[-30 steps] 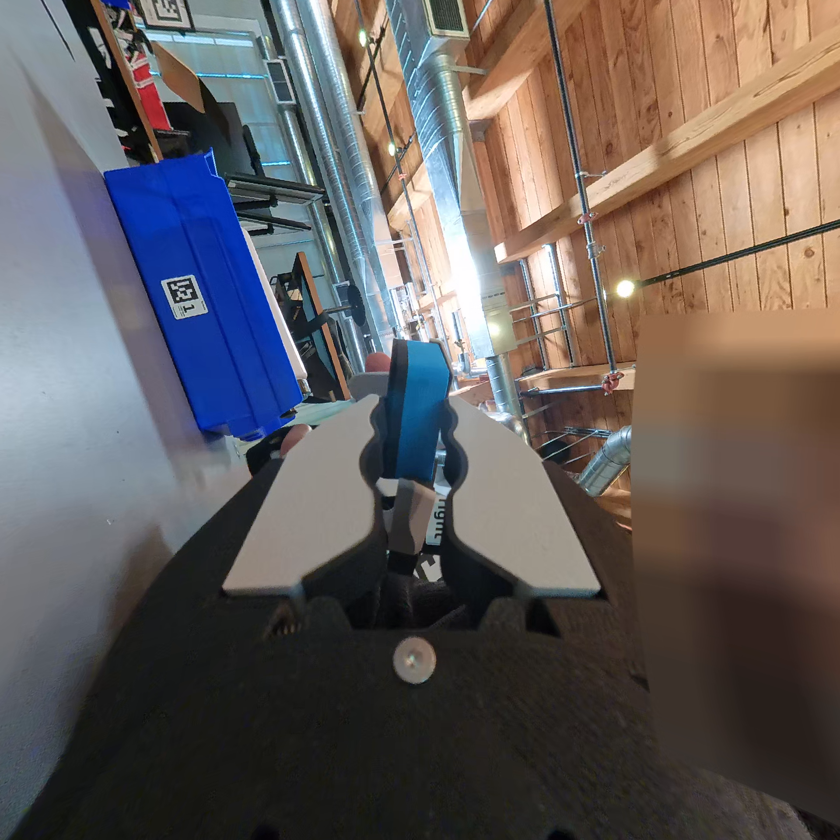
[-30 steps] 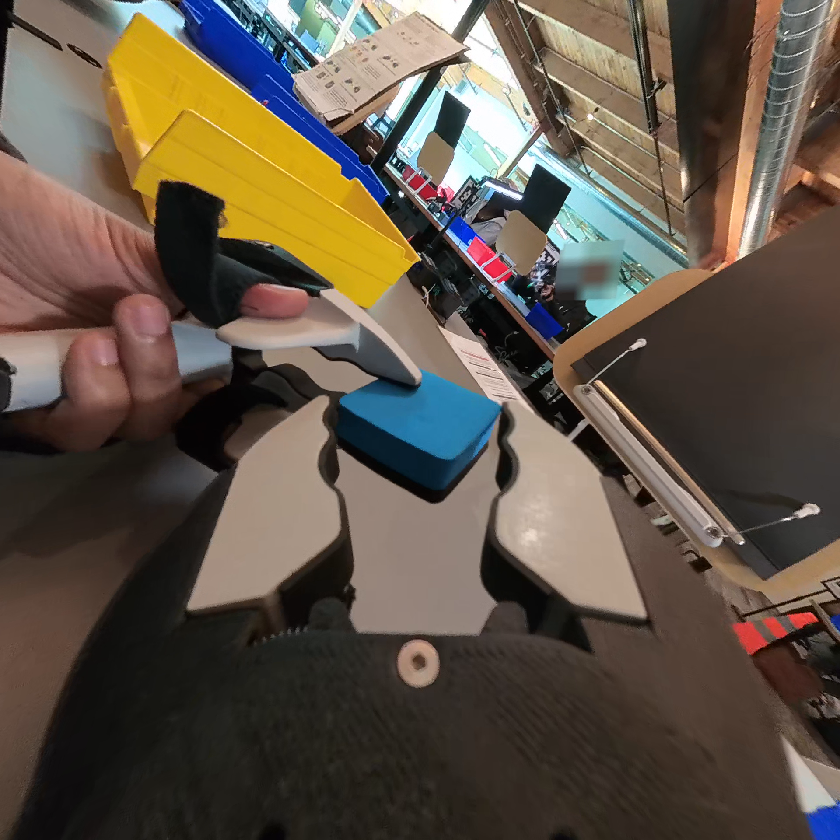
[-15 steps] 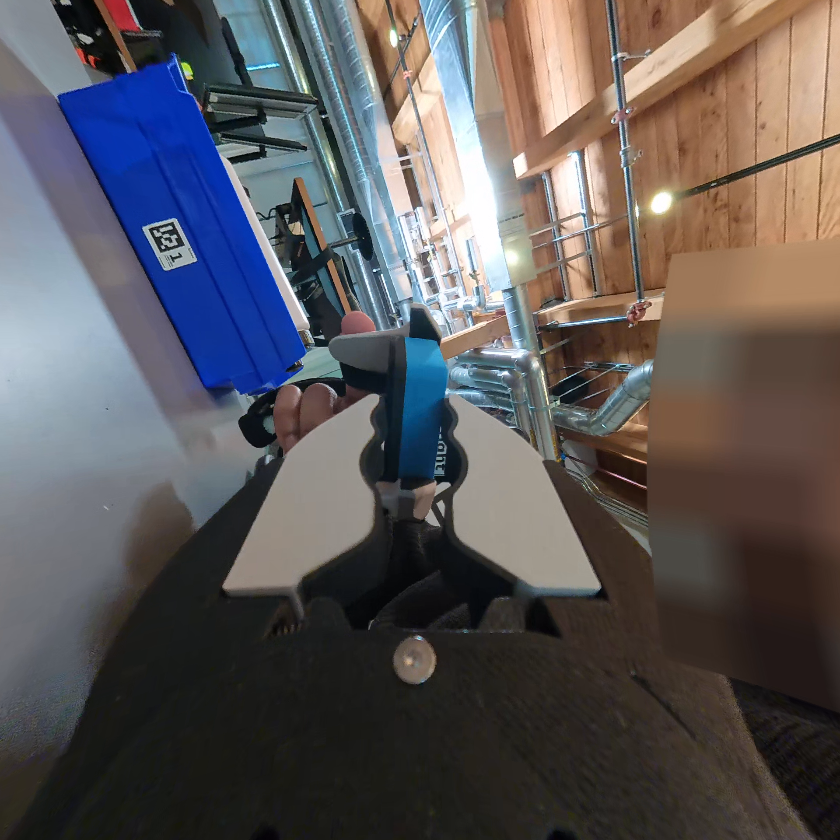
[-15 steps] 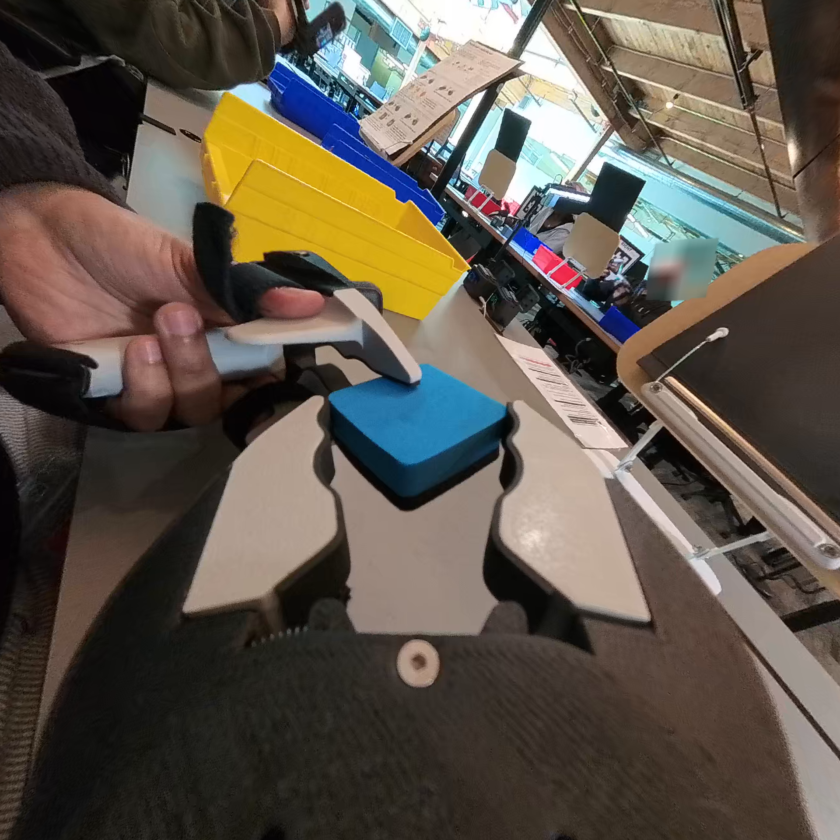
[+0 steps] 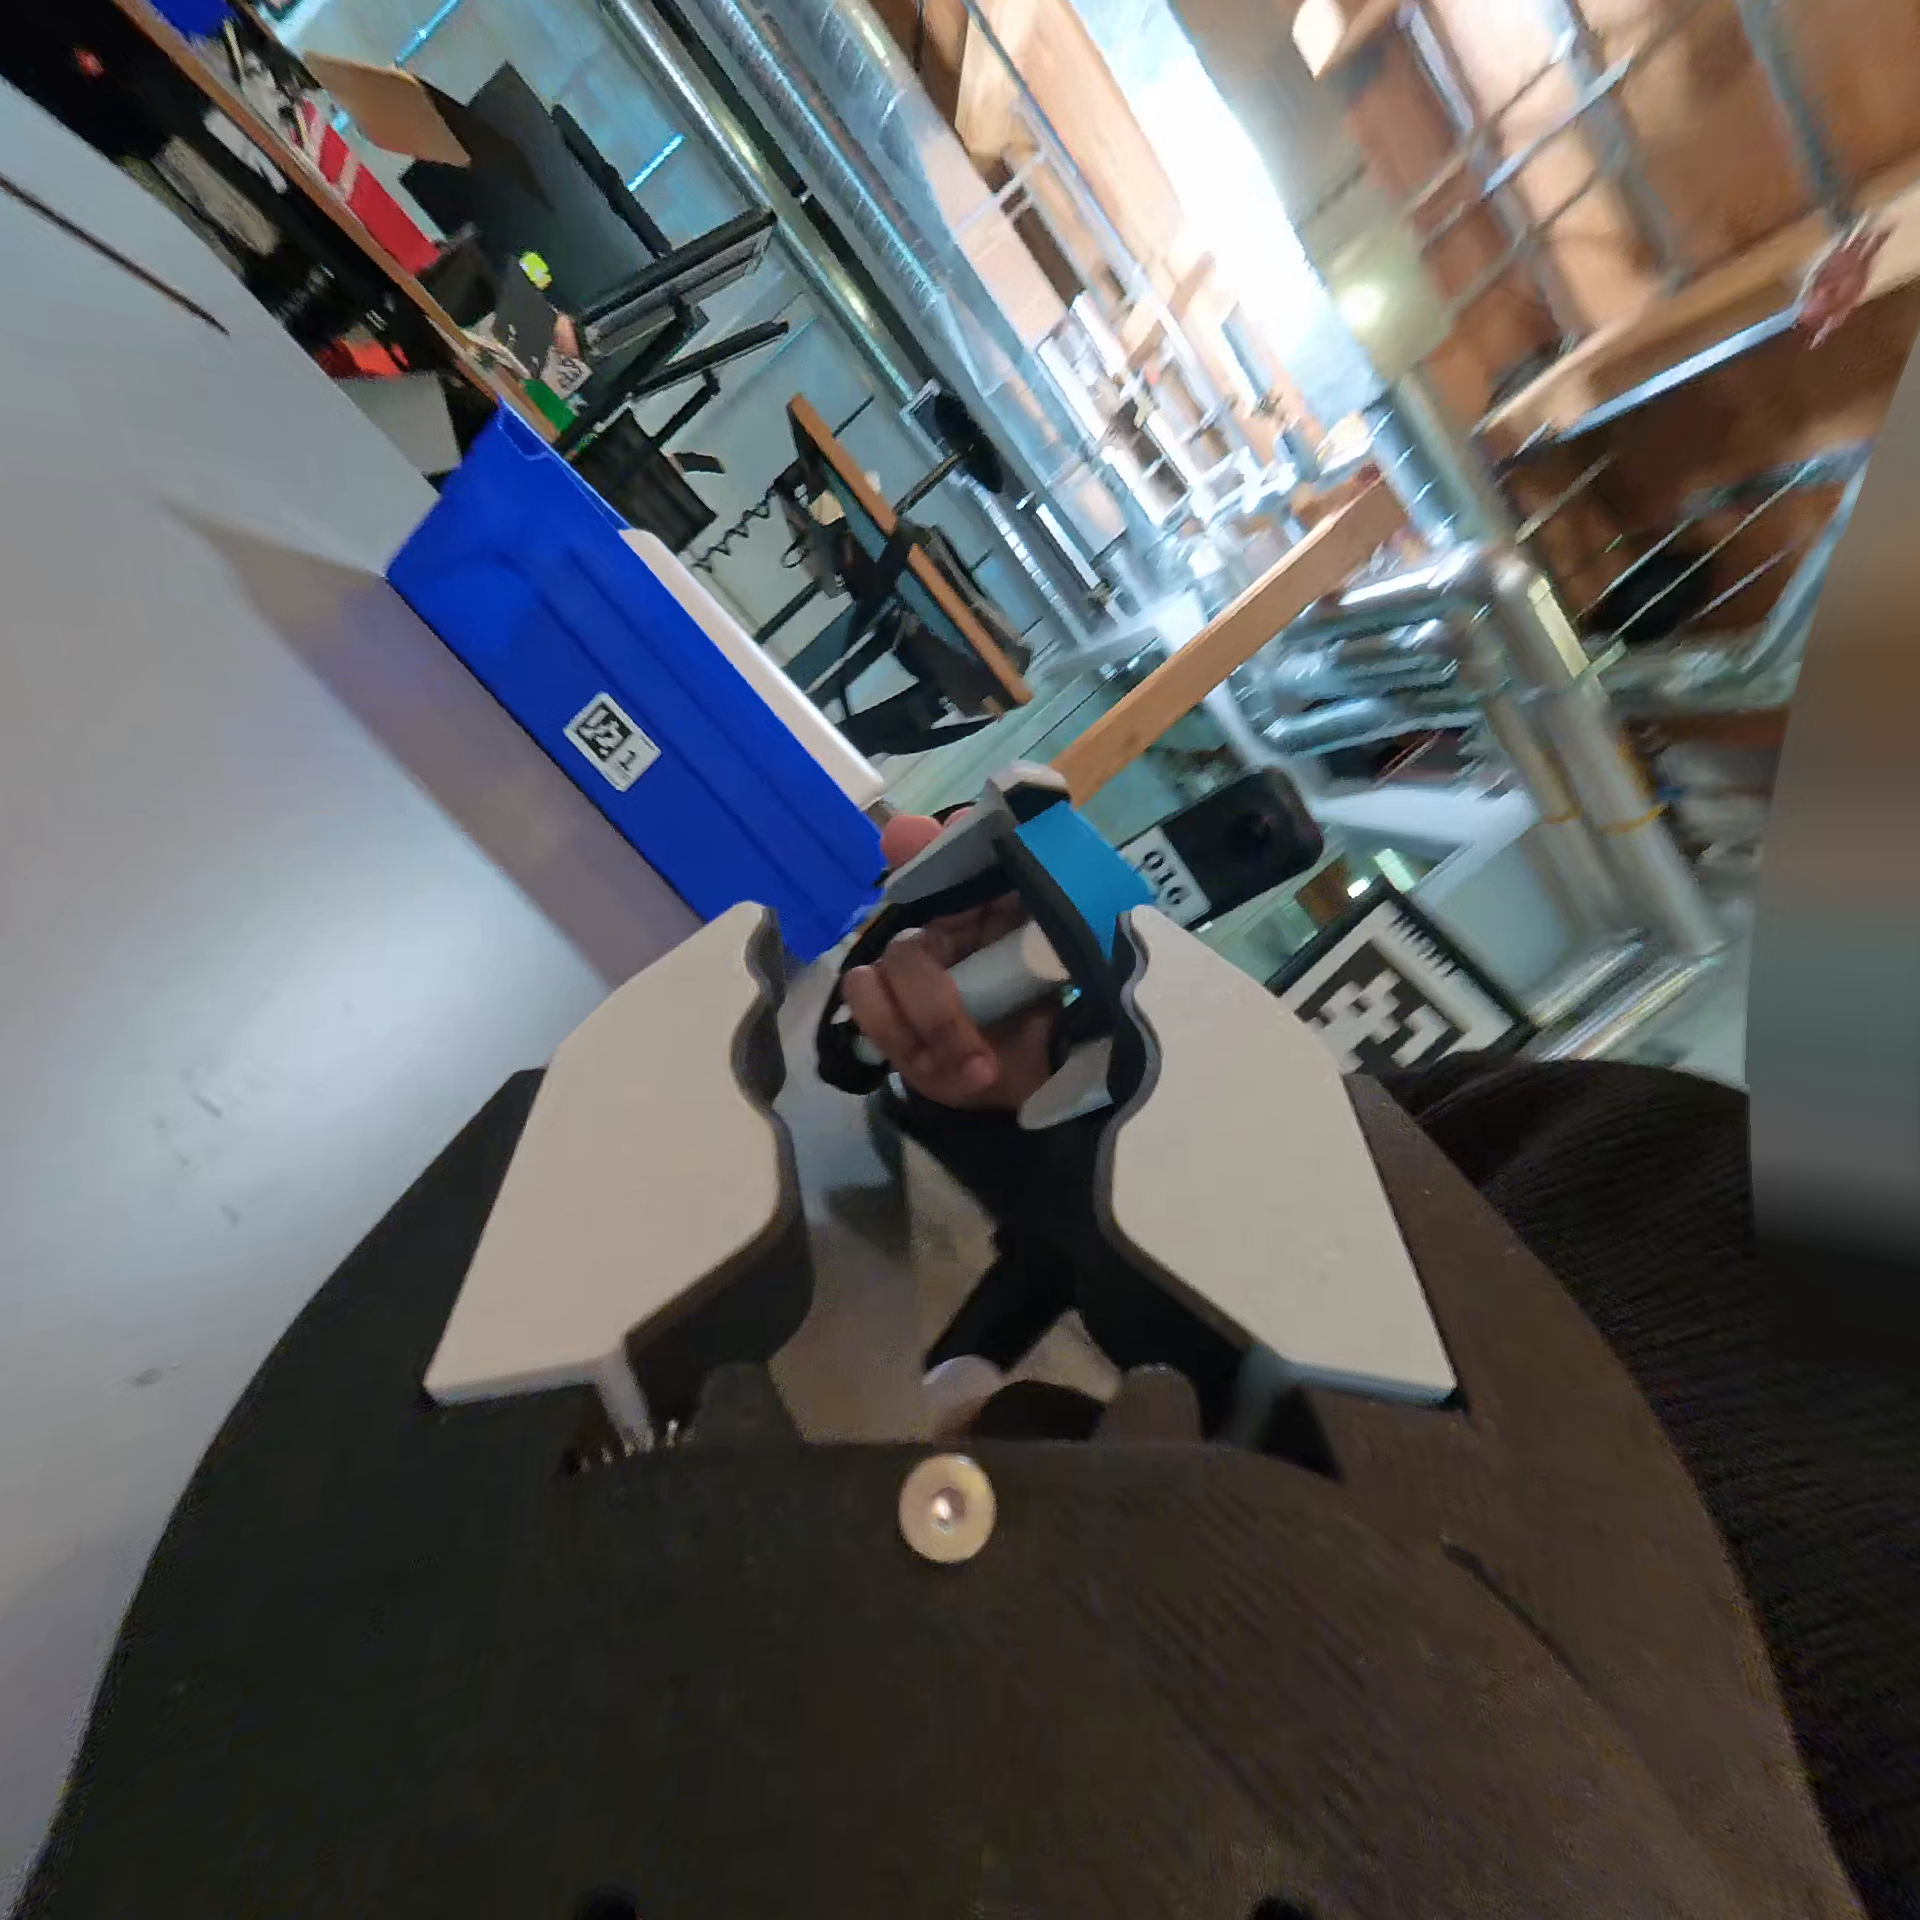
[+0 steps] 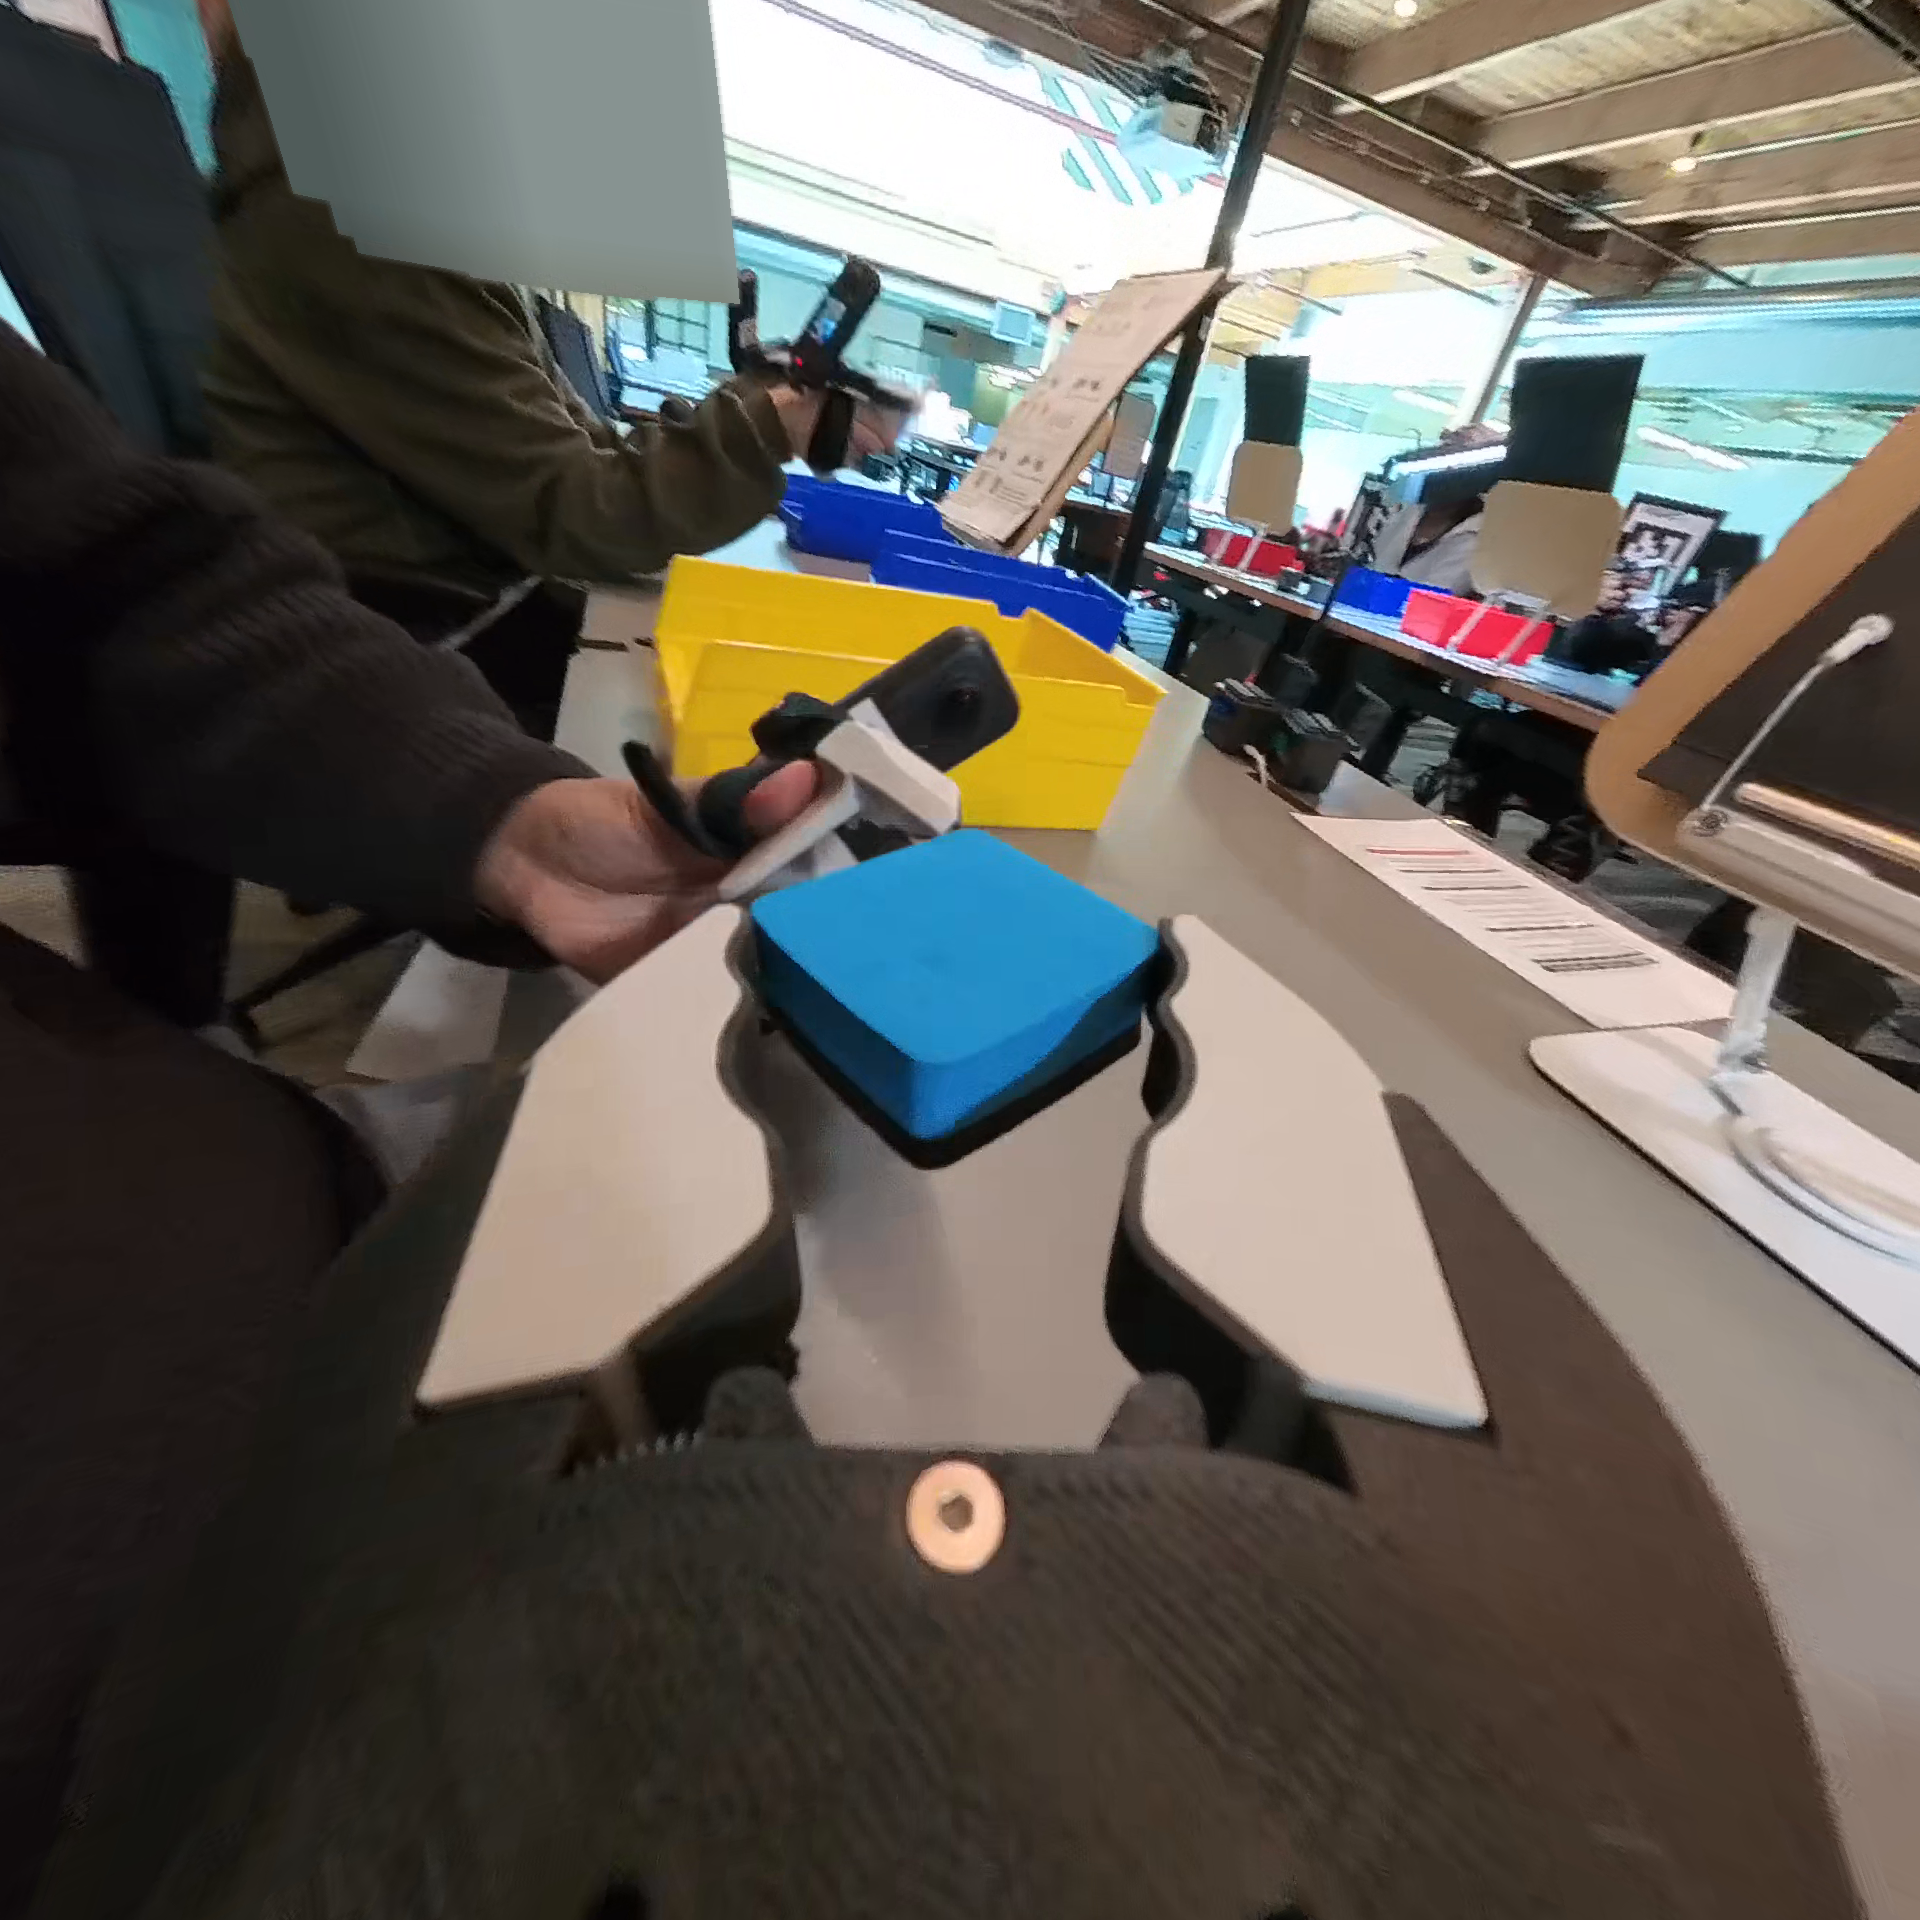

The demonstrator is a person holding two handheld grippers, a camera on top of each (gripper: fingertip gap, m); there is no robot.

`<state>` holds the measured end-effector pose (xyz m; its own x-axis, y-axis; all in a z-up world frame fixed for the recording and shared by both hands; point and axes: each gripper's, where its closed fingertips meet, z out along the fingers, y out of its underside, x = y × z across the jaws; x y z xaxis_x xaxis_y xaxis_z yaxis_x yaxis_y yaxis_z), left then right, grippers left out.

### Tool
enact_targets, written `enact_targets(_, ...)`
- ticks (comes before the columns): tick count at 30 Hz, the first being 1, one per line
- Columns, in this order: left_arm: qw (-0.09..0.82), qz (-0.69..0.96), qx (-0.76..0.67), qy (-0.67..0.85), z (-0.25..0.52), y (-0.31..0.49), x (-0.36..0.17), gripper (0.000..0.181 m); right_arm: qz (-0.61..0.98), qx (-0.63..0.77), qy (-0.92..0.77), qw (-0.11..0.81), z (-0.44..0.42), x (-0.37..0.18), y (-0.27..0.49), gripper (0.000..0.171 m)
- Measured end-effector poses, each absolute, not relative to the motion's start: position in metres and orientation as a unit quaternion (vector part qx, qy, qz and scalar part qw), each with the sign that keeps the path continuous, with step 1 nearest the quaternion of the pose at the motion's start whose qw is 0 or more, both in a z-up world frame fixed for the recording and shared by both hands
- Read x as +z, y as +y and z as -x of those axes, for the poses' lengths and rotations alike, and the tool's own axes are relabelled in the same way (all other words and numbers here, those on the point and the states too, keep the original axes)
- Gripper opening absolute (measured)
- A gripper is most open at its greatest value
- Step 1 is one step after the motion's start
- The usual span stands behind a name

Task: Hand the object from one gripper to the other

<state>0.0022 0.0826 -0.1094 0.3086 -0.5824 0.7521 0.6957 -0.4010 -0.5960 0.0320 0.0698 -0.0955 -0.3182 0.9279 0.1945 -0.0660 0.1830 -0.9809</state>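
Since the earlier frames, the left claw (image 5: 945, 997) has let go of the blue foam block (image 6: 951, 977) and drawn back from it; its jaws now stand spread with nothing between them. The right claw (image 6: 951, 1023) holds the block, its two grey fingers (image 6: 623, 1153) pressed against the block's left and right sides, at centre frame in the right wrist view. In the left wrist view the same block shows edge-on just above centre, beyond the open fingers, held in the other claw.

In the right wrist view the left claw, with a black camera on top and a hand (image 6: 613, 883) gripping it, sits at centre left, just behind and touching or nearly touching the block's far corner; contact cannot be confirmed.

Labels: one white square-code sticker (image 5: 611, 741) on the side of the blue bin (image 5: 623, 707) at centre left in the left wrist view; one printed sheet (image 6: 1496, 904) lying on the table (image 6: 1299, 873) at right in the right wrist view. Writing not reported.

Containers: two yellow bins (image 6: 883, 707) stacked at upper centre, contents not visible; blue bins (image 6: 987, 582) behind them, exact count unclear; red bins (image 6: 1475, 623) on a far table. One second person in a green sleeve (image 6: 436, 447) stands at upper left.
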Motion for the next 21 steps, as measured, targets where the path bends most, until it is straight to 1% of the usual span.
enact_targets(6,0.593,0.656,-0.465,0.054,-0.012,0.08,-0.109,0.065,0.344,0.535,-0.621,0.459,-0.034,-0.096,0.065,0.073)
enact_targets(11,0.603,0.653,-0.447,0.1,-0.022,0.074,-0.104,0.069,0.327,0.512,-0.633,0.48,-0.033,-0.097,0.062,0.072)
enact_targets(14,0.621,0.642,-0.434,0.117,-0.023,0.072,-0.098,0.076,0.333,0.512,-0.631,0.478,-0.033,-0.098,0.064,0.072)
enact_targets(17,0.632,0.633,-0.425,0.135,-0.025,0.069,-0.093,0.08,0.351,0.509,-0.625,0.477,-0.031,-0.099,0.07,0.072)
enact_targets(21,0.633,0.634,-0.418,0.15,-0.03,0.067,-0.093,0.082,0.388,0.498,-0.623,0.463,-0.026,-0.108,0.08,0.072)
